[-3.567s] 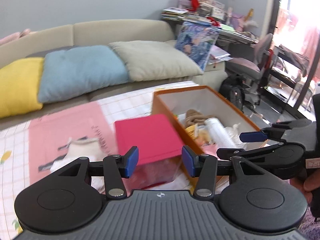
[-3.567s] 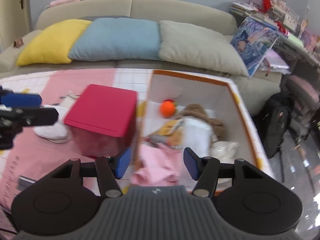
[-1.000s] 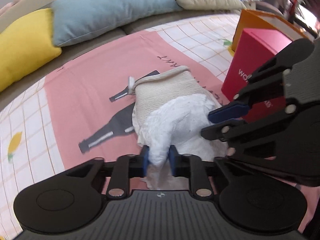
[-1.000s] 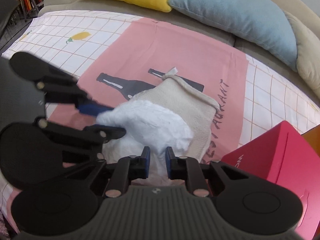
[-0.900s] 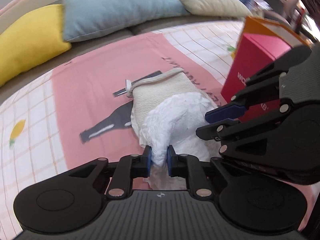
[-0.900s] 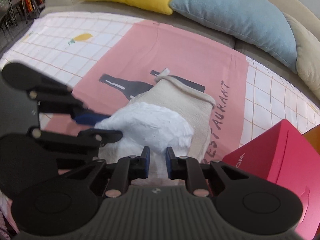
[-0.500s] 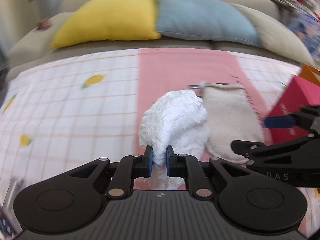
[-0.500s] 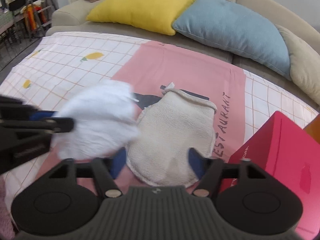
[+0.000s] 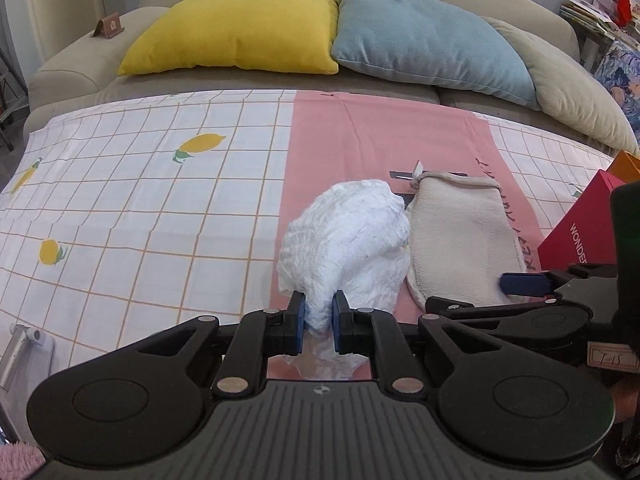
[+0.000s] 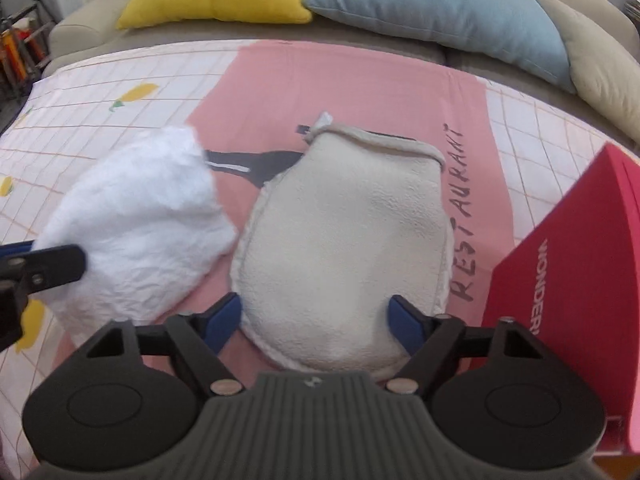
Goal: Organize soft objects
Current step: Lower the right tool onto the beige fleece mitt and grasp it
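My left gripper [image 9: 319, 322] is shut on a crumpled white cloth [image 9: 348, 240] and holds it just above the pink part of the tablecloth. The cloth also shows at the left of the right wrist view [image 10: 136, 216]. A cream fleece mitt [image 10: 344, 248] lies flat on the pink cloth, to the right of the white one [image 9: 460, 236]. My right gripper [image 10: 318, 326] is open, its blue pads on either side of the mitt's near end, low over it.
A red box [image 10: 568, 264] stands right of the mitt, an orange box edge [image 9: 626, 162] behind it. Yellow [image 9: 236, 28], blue [image 9: 432, 40] and beige [image 9: 576, 96] cushions lie on the sofa behind. A chequered lemon-print tablecloth [image 9: 140, 208] spreads left.
My right gripper let go of the white cloth, opened and moved over the mitt. My left gripper carried the white cloth leftward, off the mitt.
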Tool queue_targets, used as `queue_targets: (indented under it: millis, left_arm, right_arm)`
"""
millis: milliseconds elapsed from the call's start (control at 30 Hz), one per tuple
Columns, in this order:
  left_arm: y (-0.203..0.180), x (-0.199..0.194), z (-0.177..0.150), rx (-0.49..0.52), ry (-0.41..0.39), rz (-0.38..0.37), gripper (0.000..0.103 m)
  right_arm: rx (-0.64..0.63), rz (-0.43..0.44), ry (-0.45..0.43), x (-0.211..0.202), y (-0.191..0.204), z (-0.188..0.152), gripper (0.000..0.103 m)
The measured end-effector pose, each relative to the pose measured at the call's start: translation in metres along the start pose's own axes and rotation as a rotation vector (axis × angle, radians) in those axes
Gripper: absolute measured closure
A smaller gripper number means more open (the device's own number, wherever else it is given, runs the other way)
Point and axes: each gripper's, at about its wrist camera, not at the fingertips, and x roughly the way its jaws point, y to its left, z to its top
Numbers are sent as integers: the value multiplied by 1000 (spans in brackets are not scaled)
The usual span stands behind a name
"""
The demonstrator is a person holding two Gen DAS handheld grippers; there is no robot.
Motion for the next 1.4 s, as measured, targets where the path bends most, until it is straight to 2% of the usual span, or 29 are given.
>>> queue_targets:
  millis: [33, 100, 333, 433, 600, 867, 967, 1067, 1100, 1133, 1200, 1233, 1267, 1400]
  left_arm:
    - [-2, -1, -1, 4, 1, -3, 88]
    - [-3, 0, -3, 5, 6, -4, 88]
    - [-3, -5, -3, -1, 6, -8, 88]
    - [-5, -10, -2, -1, -1, -12, 88]
    - [-8, -20, -4, 4, 15, -17, 88]
    - [-31, -42, -38, 56, 103, -126, 88]
    - [-42, -45, -53, 77, 136, -146, 88]
    - [-46, -44, -58, 83, 148, -147, 88]
    - [-46, -44, -57, 82, 146, -148, 88]
    - [-46, -44, -57, 81, 144, -148, 88]
    - [-45, -44, -57, 76, 143, -142, 88]
    - [-44, -44, -57, 70, 145, -142, 88]
    - [-43, -43, -58, 65, 149, -140, 88]
    - [-44, -39, -61, 56, 161, -133, 88]
  right_arm:
    - [-18, 7, -7, -2, 2, 0, 54]
    - [-40, 7, -1, -3, 3, 3, 72]
    - [-83, 4, 23, -3, -1, 9, 97]
    - [-147, -10, 5, -11, 6, 6, 102]
    - [-215, 64, -42, -50, 12, -13, 102]
    - [-206, 177, 52, -94, -12, -66, 102]
    - [-238, 124, 63, -98, -14, -89, 100]
    - [-242, 91, 60, -98, -14, -103, 97]
    - [-219, 87, 50, -98, -15, -106, 84]
    - [-197, 86, 41, -98, -16, -105, 50]
    - [-168, 67, -16, -103, -18, -105, 11]
    - [-158, 55, -54, -104, -18, -105, 5]
    - [-152, 51, -63, -103, -19, -103, 3]
    - [-82, 69, -22, -82, -26, -100, 3]
